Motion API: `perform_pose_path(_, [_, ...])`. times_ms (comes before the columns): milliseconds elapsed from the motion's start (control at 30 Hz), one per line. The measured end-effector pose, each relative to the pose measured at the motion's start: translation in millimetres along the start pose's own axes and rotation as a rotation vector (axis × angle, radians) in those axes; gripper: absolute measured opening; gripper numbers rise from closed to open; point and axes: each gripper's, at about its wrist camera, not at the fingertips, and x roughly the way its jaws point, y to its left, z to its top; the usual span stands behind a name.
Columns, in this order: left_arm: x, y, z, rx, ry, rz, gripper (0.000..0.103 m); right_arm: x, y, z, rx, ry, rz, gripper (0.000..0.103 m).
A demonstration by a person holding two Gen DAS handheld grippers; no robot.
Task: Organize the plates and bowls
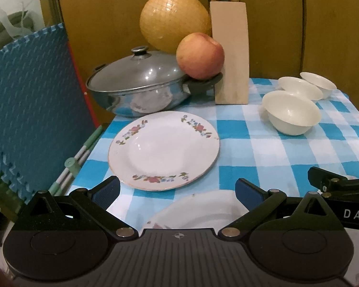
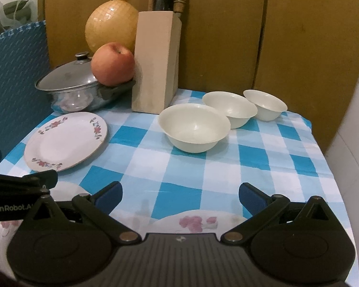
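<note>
Near plate (image 1: 198, 209): under left claw (image 1: 178, 191), released.
Right claw (image 2: 180, 197): released, over second near plate (image 2: 196, 222).
Flowered plate (image 1: 164, 149): worktop (image 1: 275, 153) left.
Bowls: three, right-rear, nearest (image 2: 195, 126).
Rear clutter: pot (image 1: 141, 88), apple (image 1: 199, 56), knife block (image 1: 229, 52).

Three bowls (image 2: 194, 127) (image 2: 229, 112) (image 2: 265, 104), three plates (image 2: 65, 140) (image 2: 198, 222) (image 1: 198, 211) (two partly hidden), one pot (image 1: 141, 83), one apple (image 1: 199, 56), one pomelo (image 1: 173, 20), one knife block (image 1: 231, 55)

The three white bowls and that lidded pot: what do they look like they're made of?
The three white bowls look like glazed ceramic or porcelain: smooth cream surfaces with a soft sheen, though hard plastic can't be ruled out. The lidded pot looks like polished metal, probably steel: its side mirrors the tablecloth. Its knob and side handles look like dark plastic.
</note>
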Motion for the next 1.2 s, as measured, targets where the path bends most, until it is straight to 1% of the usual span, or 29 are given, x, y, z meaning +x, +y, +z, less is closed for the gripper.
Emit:
perform_pose_path(333, [-4.1,9.4,-4.8,0.005,0.006,0.002,0.103,0.6,7.5,-1.0,-0.023,0.018,0.056,0.099])
perform_pose_path(400, [-5.2,13.2,-7.0,0.012,0.015,-0.006,0.103,-0.2,9.2,-1.7,-0.032,0.022,0.073,0.099])
perform_pose_path(467, [-6.9,19.0,-11.5,0.024,0.026,0.002,0.103,-1.0,10.0,-2.5,-0.036,0.027,0.097,0.099])
perform_pose_path(567, [-7.7,34.0,-20.7,0.011,0.07,-0.003,0.103,0.6,11.7,-3.1,-0.031,0.048,0.144,0.099])
perform_pose_path(667, [-7.3,50.2,-29.5,-0.027,0.123,-0.01,0.103,3.8,16.0,-5.5,-0.038,0.074,0.212,0.099])
perform_pose_path(767, [-6.0,60.8,-35.7,-0.064,0.161,-0.029,0.103,7.9,21.2,-7.5,-0.055,0.102,0.254,0.098])
perform_pose_path(900, [-2.6,65.9,-40.0,-0.082,0.201,-0.05,0.103,12.2,24.2,-8.1,-0.059,0.132,0.3,0.089])
perform_pose_path(1000, [-1.3,63.8,-43.3,-0.062,0.219,-0.068,0.103,18.6,23.5,-10.1,-0.017,0.19,0.378,0.084])
perform_pose_path(1033, [-0.8,62.3,-44.7,-0.054,0.225,-0.079,0.103,17.5,24.7,-10.2,-0.019,0.179,0.384,0.081])
perform_pose_path(1067, [0.4,60.0,-46.2,-0.047,0.231,-0.089,0.103,17.9,26.1,-9.9,-0.024,0.189,0.398,0.08])
perform_pose_path(1133, [2.6,55.9,-49.0,-0.034,0.247,-0.11,0.103,18.7,25.8,-9.6,0.002,0.216,0.442,0.068])
perform_pose_path(1167, [3.0,54.7,-50.0,-0.029,0.253,-0.117,0.103,20.8,25.6,-9.8,0.025,0.242,0.488,0.065])
perform_pose_path(1200, [3.0,54.2,-49.8,-0.029,0.253,-0.125,0.103,22.7,26.1,-10.3,0.032,0.256,0.505,0.065])
